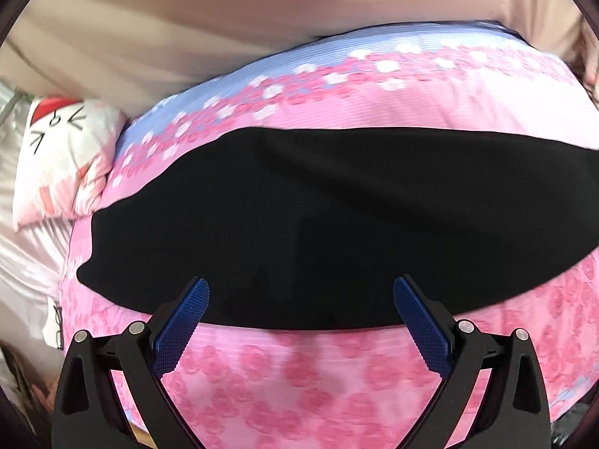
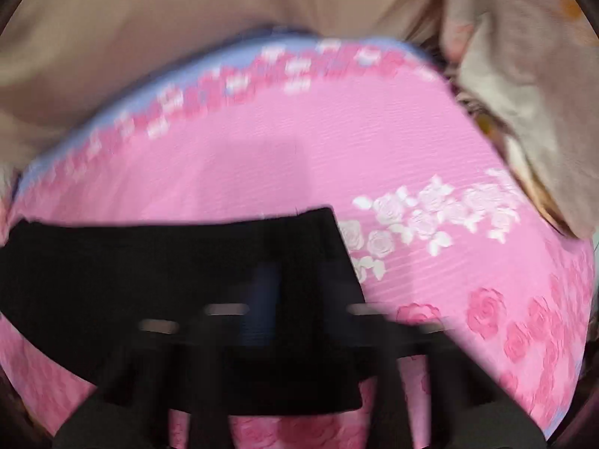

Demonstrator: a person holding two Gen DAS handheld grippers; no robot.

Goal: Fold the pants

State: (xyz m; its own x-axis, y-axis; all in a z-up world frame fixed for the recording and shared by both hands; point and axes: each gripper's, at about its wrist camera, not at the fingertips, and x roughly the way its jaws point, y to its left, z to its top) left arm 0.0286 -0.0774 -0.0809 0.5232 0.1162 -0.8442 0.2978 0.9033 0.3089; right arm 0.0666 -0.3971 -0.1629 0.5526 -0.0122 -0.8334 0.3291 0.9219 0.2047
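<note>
Here black pants [image 1: 318, 224] lie flat on pink bedspread [image 1: 299, 374], apparently folded

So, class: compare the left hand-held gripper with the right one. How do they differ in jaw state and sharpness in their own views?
The left hand-held gripper has its blue pads spread wide with nothing between them; the right hand-held gripper is closed. The left one looks sharp; the right one is smeared by motion blur. Both point down over the black pants lying on the pink floral bedspread.

Below me spreads a pink rose-printed quilt [image 1: 337, 374] with a pale blue edge. A white cartoon-cat pillow [image 1: 63, 157] lies beside it.
</note>
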